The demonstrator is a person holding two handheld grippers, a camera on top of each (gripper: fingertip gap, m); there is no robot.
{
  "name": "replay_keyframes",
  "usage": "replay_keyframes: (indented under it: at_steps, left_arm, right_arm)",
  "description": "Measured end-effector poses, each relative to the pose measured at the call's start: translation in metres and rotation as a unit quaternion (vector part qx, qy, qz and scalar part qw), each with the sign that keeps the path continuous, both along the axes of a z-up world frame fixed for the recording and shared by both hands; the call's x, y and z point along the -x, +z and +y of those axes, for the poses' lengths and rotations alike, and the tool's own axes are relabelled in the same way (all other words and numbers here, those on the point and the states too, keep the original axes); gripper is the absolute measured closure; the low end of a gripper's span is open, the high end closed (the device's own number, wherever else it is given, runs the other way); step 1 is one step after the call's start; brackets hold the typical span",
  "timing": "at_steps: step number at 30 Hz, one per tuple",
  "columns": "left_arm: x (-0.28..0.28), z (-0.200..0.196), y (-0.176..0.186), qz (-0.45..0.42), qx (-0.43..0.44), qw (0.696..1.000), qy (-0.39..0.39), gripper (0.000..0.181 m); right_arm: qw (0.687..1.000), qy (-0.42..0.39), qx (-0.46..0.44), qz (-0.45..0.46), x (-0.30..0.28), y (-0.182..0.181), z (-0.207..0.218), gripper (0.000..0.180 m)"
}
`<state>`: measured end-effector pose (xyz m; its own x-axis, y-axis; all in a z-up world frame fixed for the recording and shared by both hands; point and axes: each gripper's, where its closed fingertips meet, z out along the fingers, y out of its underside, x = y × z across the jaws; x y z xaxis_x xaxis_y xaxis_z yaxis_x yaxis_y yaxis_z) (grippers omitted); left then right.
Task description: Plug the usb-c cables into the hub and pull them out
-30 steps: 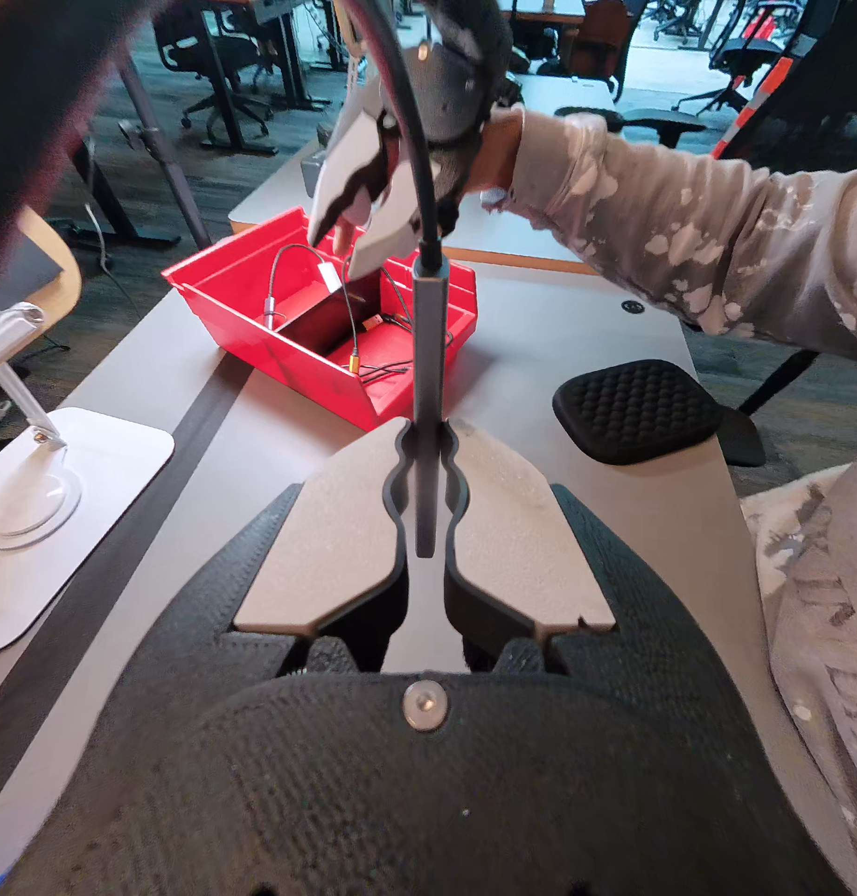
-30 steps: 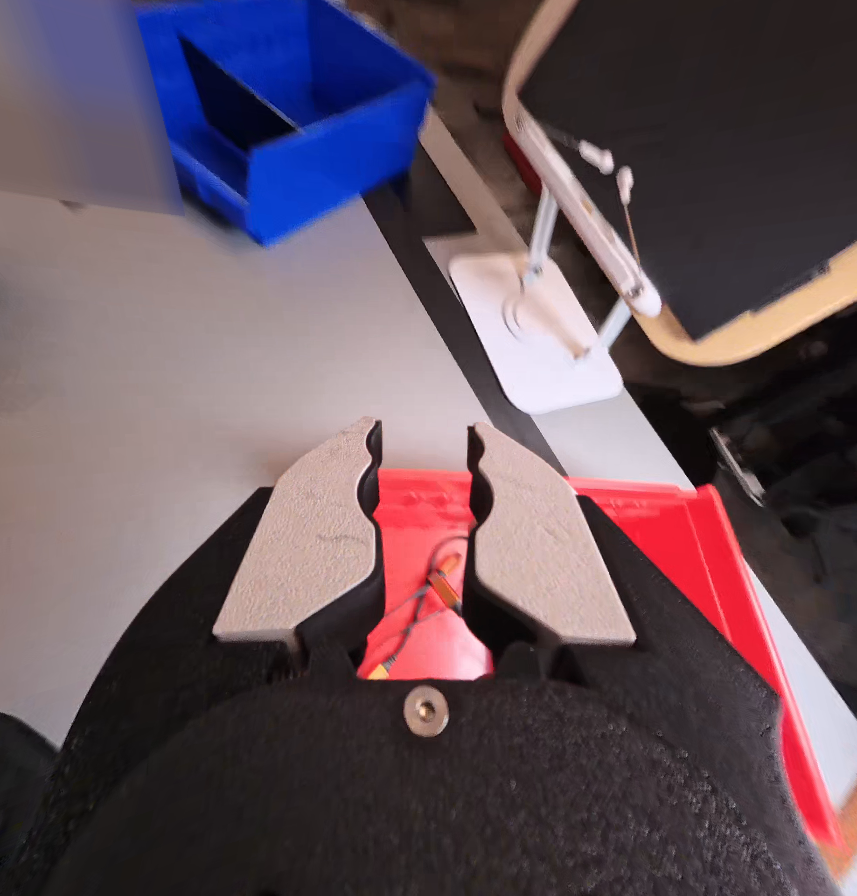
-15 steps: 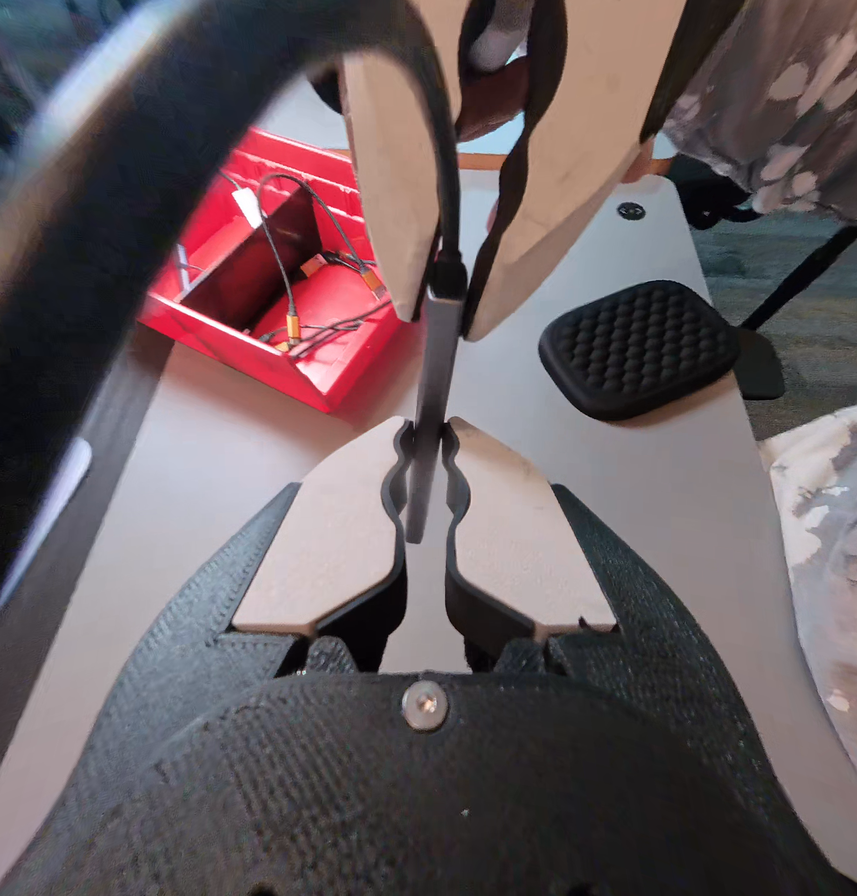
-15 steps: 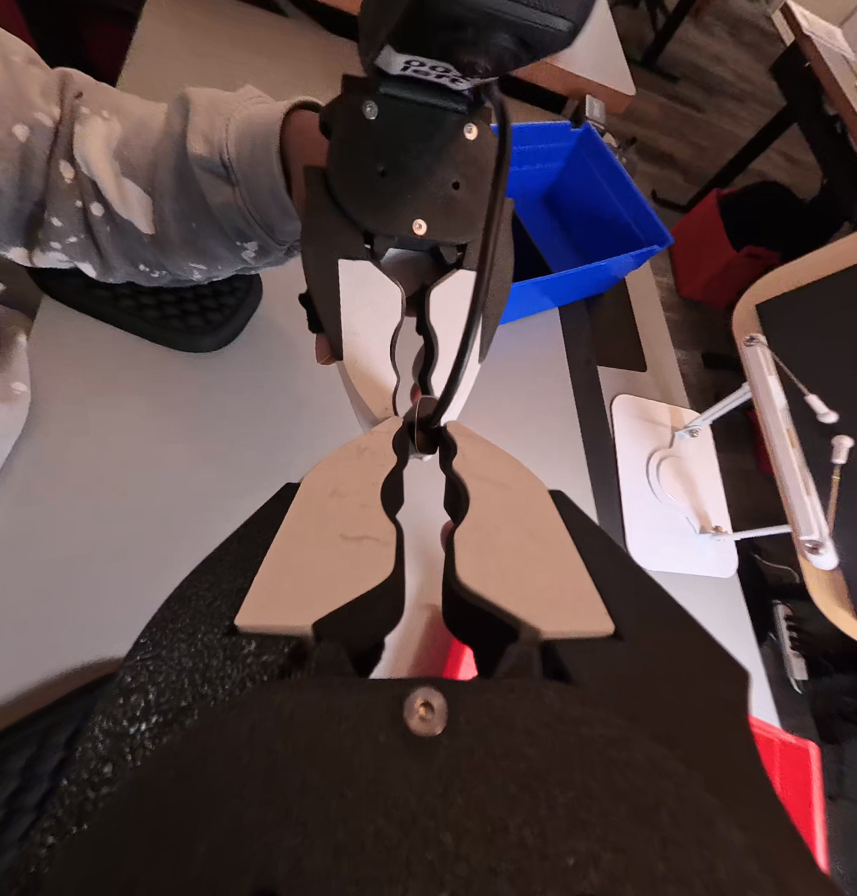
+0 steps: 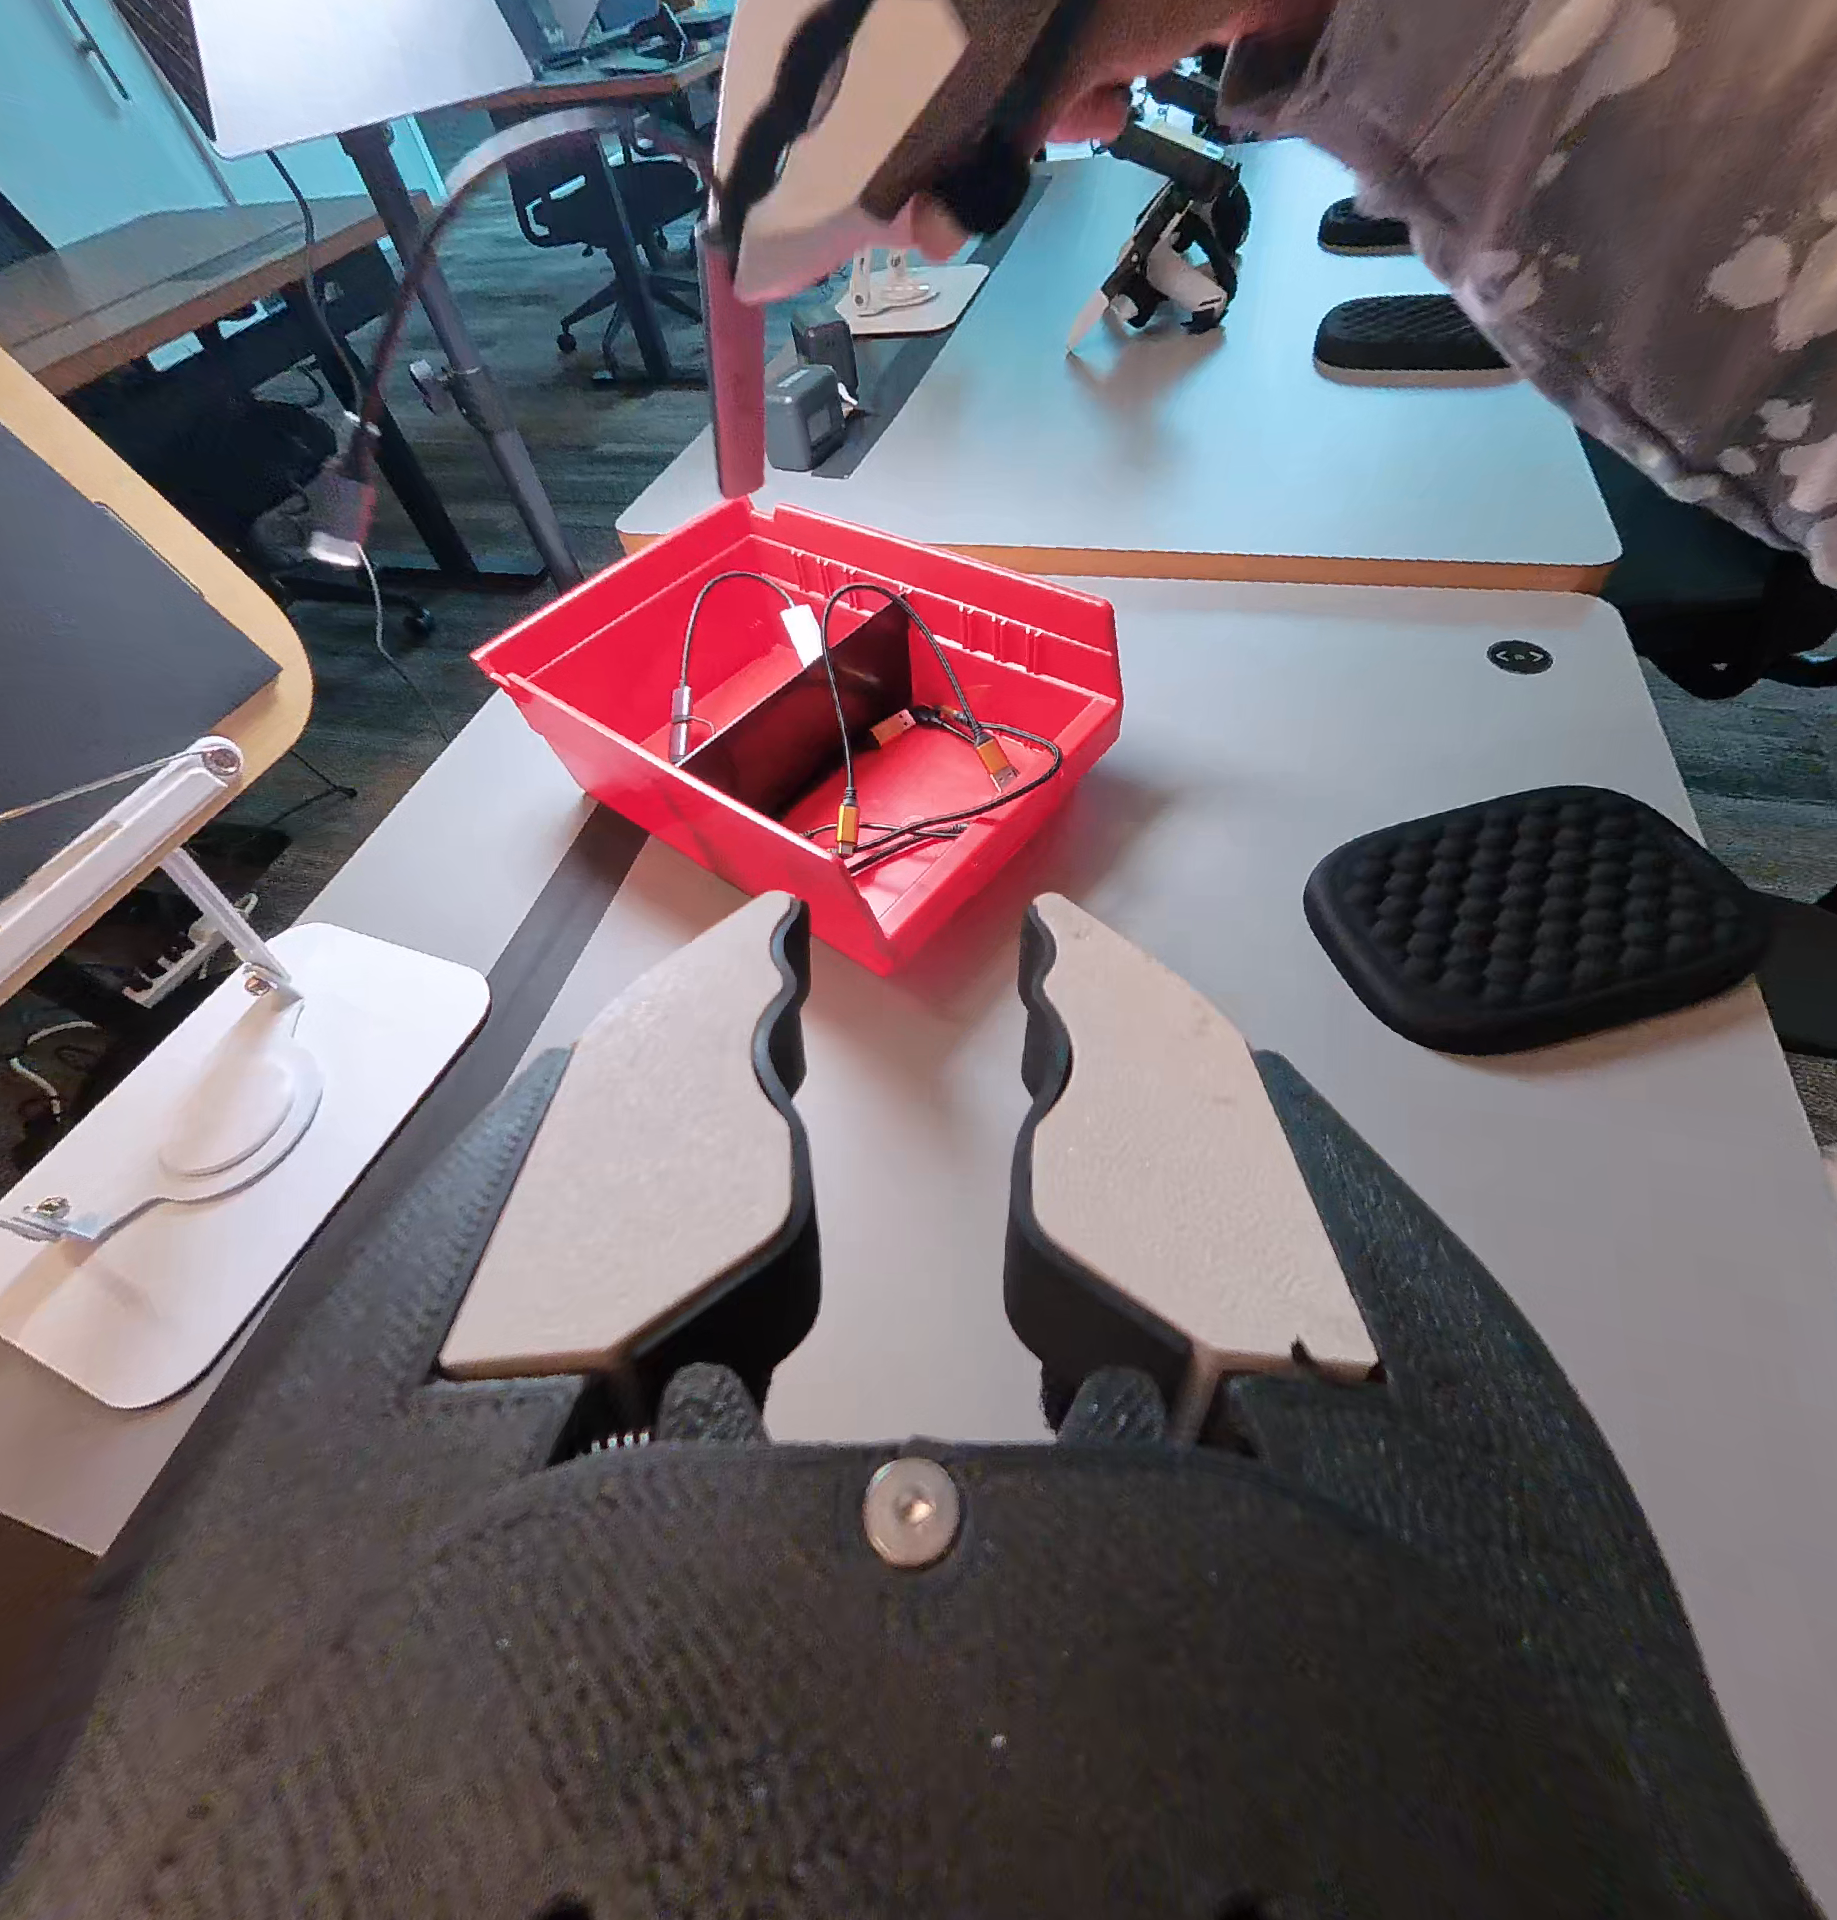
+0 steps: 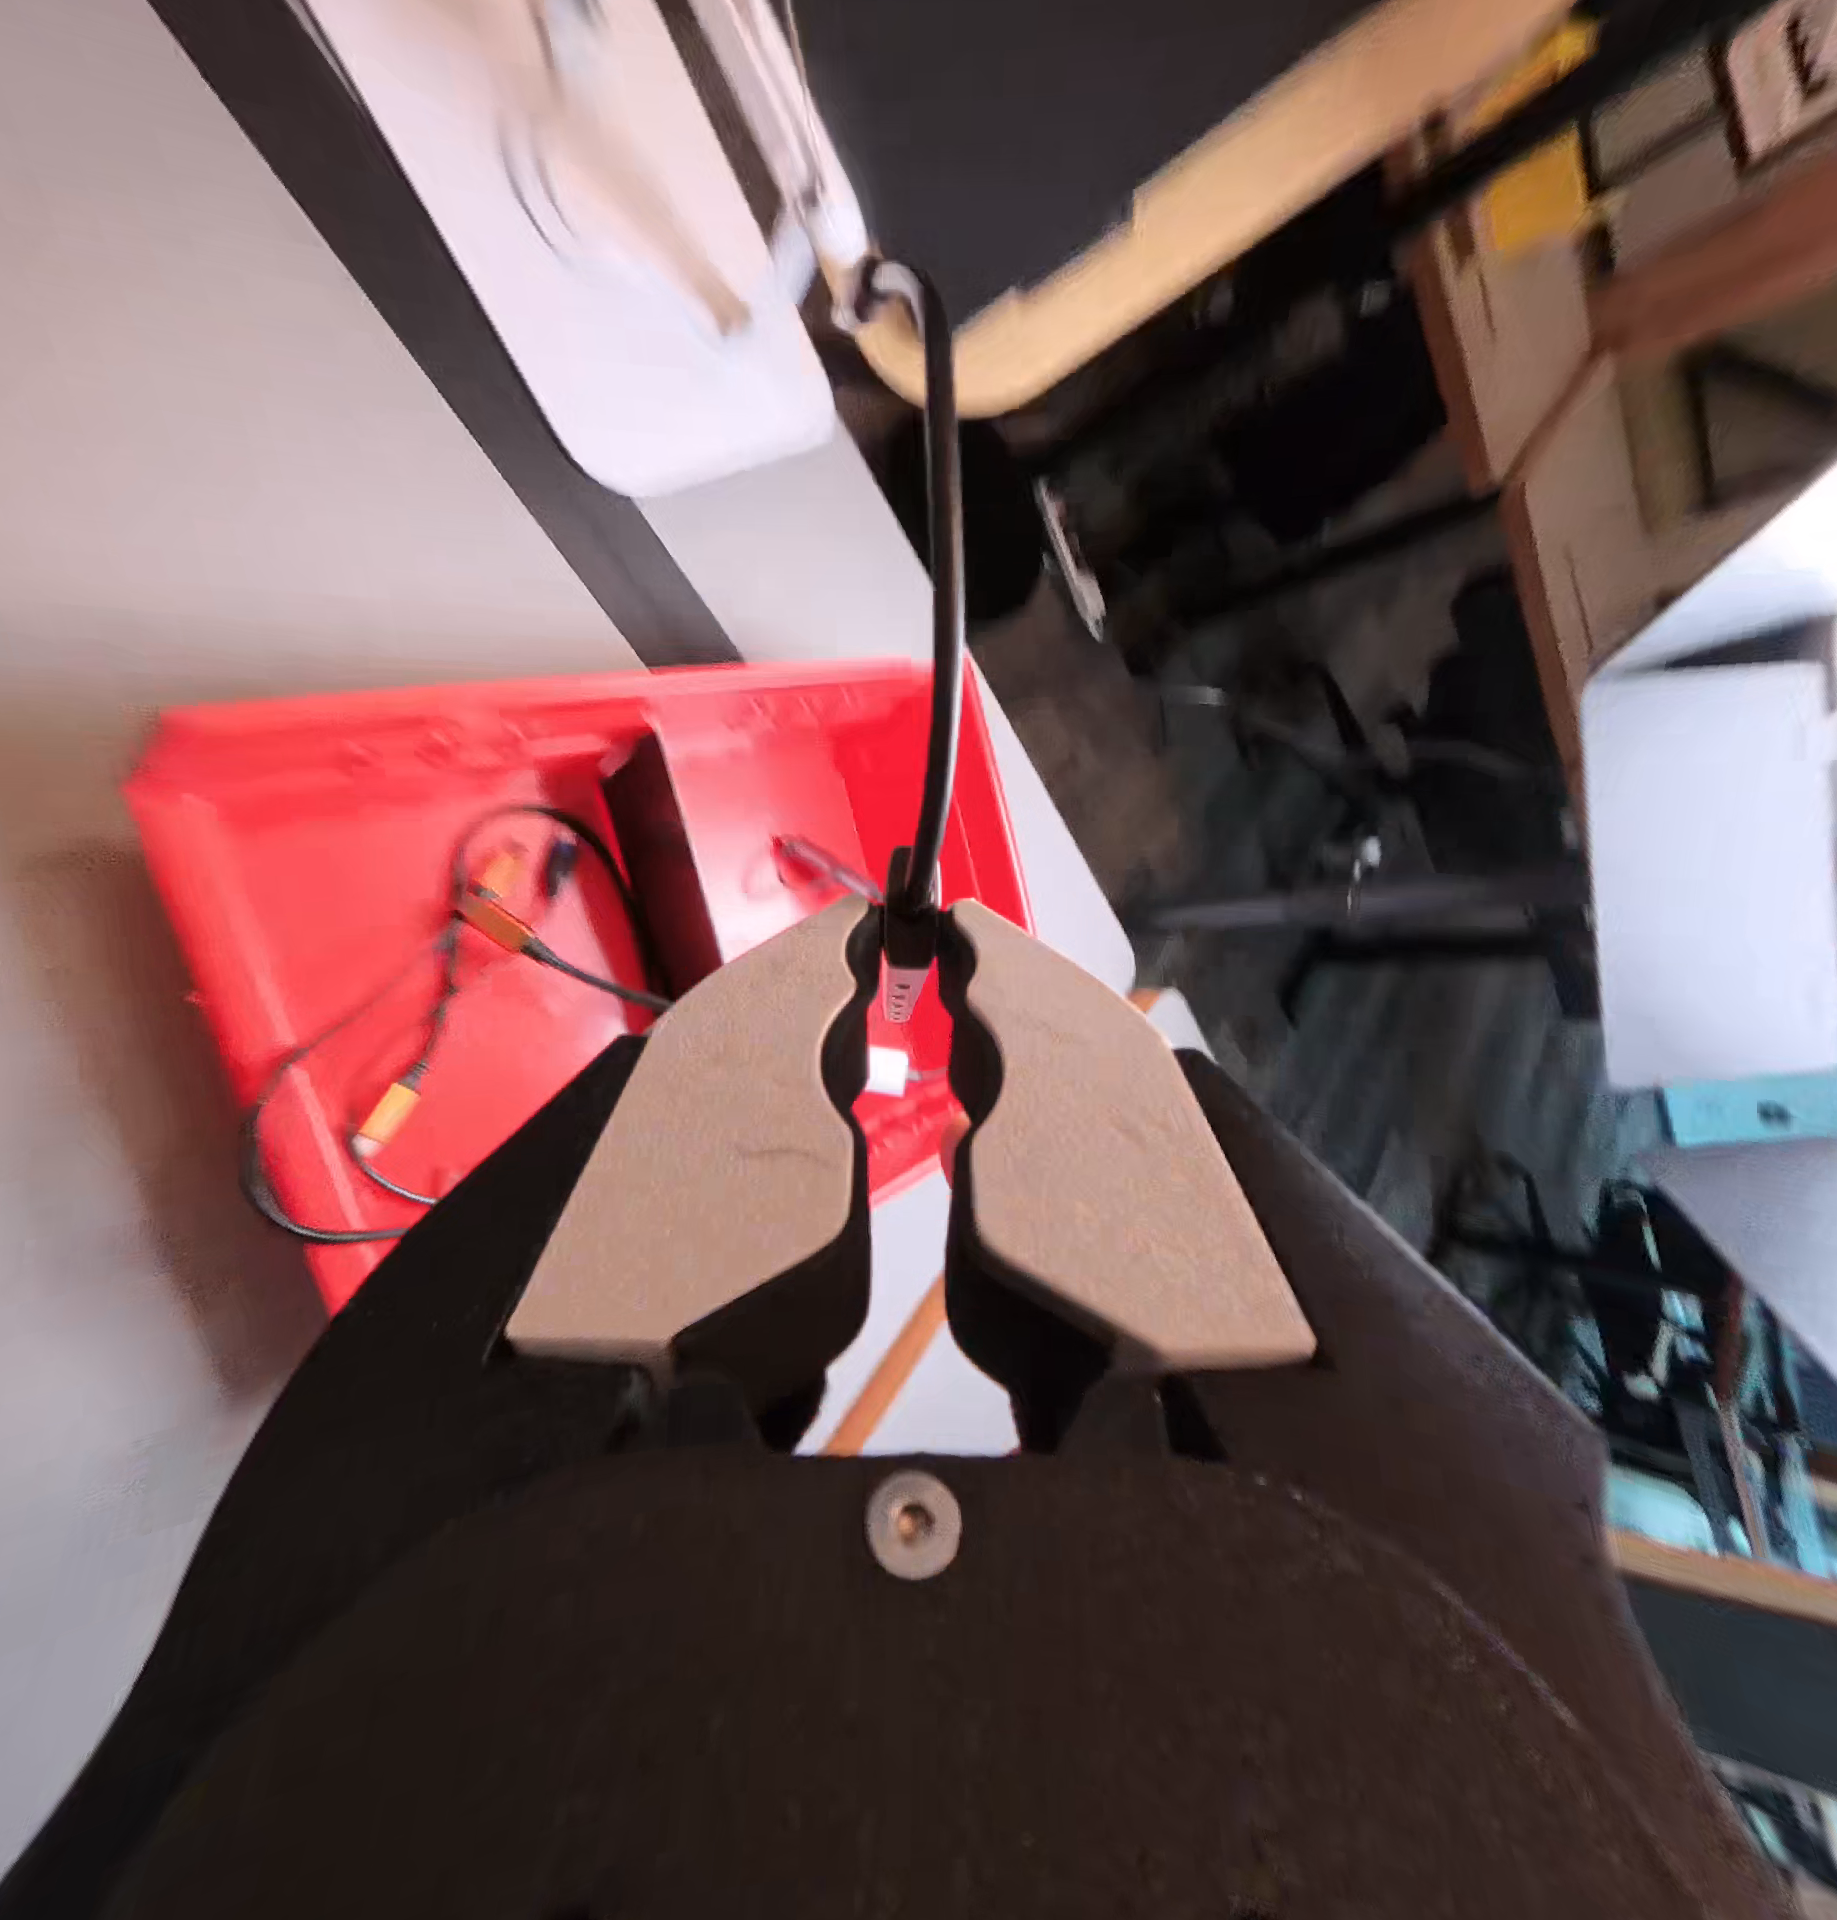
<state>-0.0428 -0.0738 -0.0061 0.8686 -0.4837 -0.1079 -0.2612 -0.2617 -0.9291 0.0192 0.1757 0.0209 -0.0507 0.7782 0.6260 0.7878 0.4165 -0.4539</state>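
My left gripper (image 5: 909, 940) is open and empty, low over the grey table just in front of the red bin (image 5: 997, 644). The bin holds a black divider (image 5: 800, 727), thin cables with orange plugs (image 5: 992, 758) and a cable with a white plug (image 5: 802, 629). My right gripper (image 6: 909, 920) is shut on the cable end of the slim grey hub (image 6: 903, 982), above the bin. In the left wrist view the right gripper (image 5: 748, 244) is high up, and the hub (image 5: 735, 374) hangs straight down from it over the bin's far left corner. The hub's black cable (image 6: 945, 571) trails away.
A black padded wrist rest (image 5: 1527, 914) lies to the right of the bin. A white stand base (image 5: 218, 1132) sits at the table's left edge. Another gripper device (image 5: 1174, 270) lies on the far table. A person's patterned sleeve (image 5: 1620, 260) reaches in from the upper right. There is about 25 centimeters between the tips of the two grippers.
My left gripper has opened and let go of the hub. My right gripper has closed on the hub's cable end and carried it up and away over the red bin.
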Motion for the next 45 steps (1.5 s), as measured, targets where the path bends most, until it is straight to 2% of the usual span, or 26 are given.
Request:
replay_keyframes:
  at_steps: [3,12,16,20,25,31,34,37,41,43,45]
  left_arm:
    - [0.003,0.000,0.000,-0.001,-0.001,1.000,0.003,0.142]
    - [0.015,0.003,-0.008,-0.006,0.011,1.000,0.011,0.144]
    - [0.027,0.003,-0.009,-0.017,0.010,1.000,0.020,0.144]
    - [0.035,0.003,-0.005,-0.048,0.005,0.999,0.018,0.146]
    - [0.032,0.004,-0.005,-0.058,0.006,0.998,0.013,0.147]
    - [0.029,0.003,-0.008,-0.044,0.010,0.999,0.014,0.147]
    - [0.034,0.002,-0.008,-0.046,0.010,0.999,0.019,0.147]
    - [0.040,0.002,-0.007,-0.051,0.010,0.998,0.023,0.147]
    - [0.045,0.002,-0.007,-0.054,0.010,0.998,0.027,0.147]
    - [0.045,0.002,-0.007,-0.053,0.011,0.998,0.029,0.147]
    - [0.045,0.001,-0.006,-0.052,0.009,0.998,0.029,0.147]
  right_arm:
    - [0.998,-0.038,0.034,-0.036,-0.004,-0.038,0.034,0.170]
    - [0.972,-0.071,0.216,-0.053,-0.004,-0.117,0.087,0.169]
    - [0.956,-0.013,0.293,0.023,-0.001,-0.104,0.078,0.170]
    - [0.947,-0.006,0.319,0.035,-0.022,-0.091,0.080,0.170]
    - [0.950,-0.047,0.306,-0.031,-0.044,-0.115,0.091,0.170]
    - [0.958,-0.071,0.272,-0.057,-0.025,-0.148,0.104,0.168]
    - [0.971,-0.120,0.204,-0.026,-0.019,-0.138,0.136,0.156]
    - [0.978,-0.144,0.149,0.035,-0.013,-0.110,0.153,0.153]
    - [0.980,-0.102,0.129,0.114,0.003,-0.072,0.129,0.153]
    - [0.983,-0.063,0.134,0.105,0.007,-0.070,0.101,0.153]
    - [0.990,-0.027,0.126,0.056,0.003,-0.078,0.074,0.153]
